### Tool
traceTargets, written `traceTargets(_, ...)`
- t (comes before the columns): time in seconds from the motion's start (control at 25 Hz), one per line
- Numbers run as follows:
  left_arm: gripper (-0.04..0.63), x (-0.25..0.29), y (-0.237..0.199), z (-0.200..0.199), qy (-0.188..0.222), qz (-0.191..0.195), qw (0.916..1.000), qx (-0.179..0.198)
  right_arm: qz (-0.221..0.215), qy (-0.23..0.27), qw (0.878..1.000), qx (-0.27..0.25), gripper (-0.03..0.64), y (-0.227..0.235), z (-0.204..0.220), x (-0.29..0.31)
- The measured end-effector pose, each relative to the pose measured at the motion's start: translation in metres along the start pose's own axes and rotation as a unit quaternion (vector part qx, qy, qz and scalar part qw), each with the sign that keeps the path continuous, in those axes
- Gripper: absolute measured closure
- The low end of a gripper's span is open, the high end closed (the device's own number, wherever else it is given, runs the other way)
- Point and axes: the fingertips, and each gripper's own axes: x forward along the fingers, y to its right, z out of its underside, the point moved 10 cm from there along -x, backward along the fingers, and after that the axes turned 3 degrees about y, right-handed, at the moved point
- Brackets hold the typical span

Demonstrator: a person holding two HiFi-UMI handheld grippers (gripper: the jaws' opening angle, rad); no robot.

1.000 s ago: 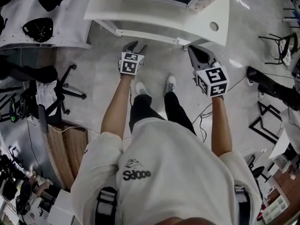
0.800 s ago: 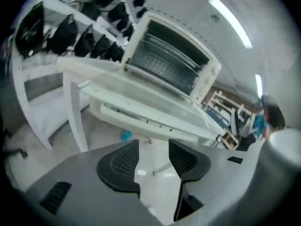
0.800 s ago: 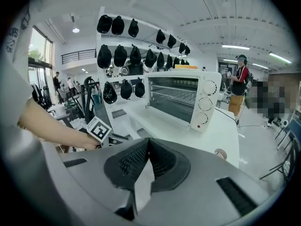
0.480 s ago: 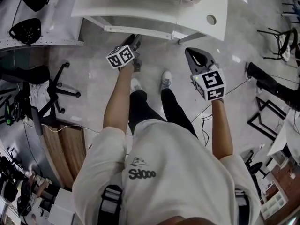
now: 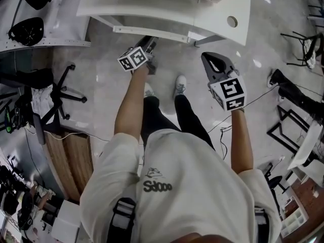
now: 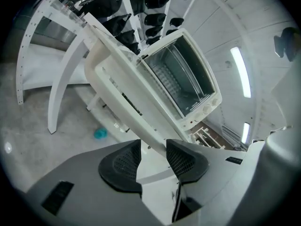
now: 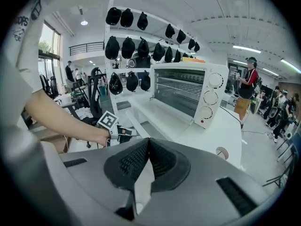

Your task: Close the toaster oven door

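Note:
The white toaster oven [image 7: 188,91] stands on a white table [image 5: 217,19], its door [image 7: 162,114] folded down flat and open. In the left gripper view the oven [image 6: 183,79] and its open door [image 6: 115,86] appear tilted. My left gripper [image 5: 148,47] is rolled on its side at the table's front rail. Its jaws have just been closing, and a white edge runs between the pads [image 6: 181,159] with gaps on both sides. Whether that edge is the door's or the table's, I cannot tell. My right gripper [image 5: 215,65] hangs in front of the table's right part, shut and empty.
A rack of black caps [image 7: 136,46] stands behind the table. An office chair [image 5: 61,92] is at the left, and cables and stands lie on the floor at the right. A small teal object [image 6: 100,133] lies under the table. People [image 7: 247,84] stand far right.
The left gripper has rolled onto its side and moved up to the table's front rail. The right gripper has sunk a little and stays shut.

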Motion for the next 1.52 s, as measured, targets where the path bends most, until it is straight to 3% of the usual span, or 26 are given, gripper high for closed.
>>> traceTargets(0.36,0.425,-0.010,0.013,-0.012,-0.011,0.010,0.9992,0.037,-0.009,0.001,1.000,0.000,0.607,-0.002,-0.007,0.008)
traceTargets(0.72,0.421,-0.033,0.051,-0.034,-0.012,-0.011,0.9988,0.046,-0.007,0.052,0.999,0.012,0.607,-0.004,-0.061,-0.013)
traceTargets(1.0,0.423,-0.046,0.082,-0.059,-0.028,-0.001,0.9970,0.072,-0.002,0.081,0.996,0.026,0.607,-0.011,-0.089,-0.032)
traceTargets(1.2,0.431,-0.051,0.101,-0.077,-0.031,0.003,0.9971,0.070,0.000,0.086,0.996,0.025,0.607,-0.016,-0.098,-0.037)
traceTargets(1.36,0.423,-0.048,0.107,-0.086,-0.053,-0.018,0.9965,0.062,0.002,0.093,0.995,0.029,0.607,-0.015,-0.105,-0.038)
traceTargets(1.52,0.428,-0.053,0.116,-0.092,-0.035,-0.012,0.9975,0.060,0.009,0.105,0.994,0.033,0.607,-0.011,-0.115,-0.045)
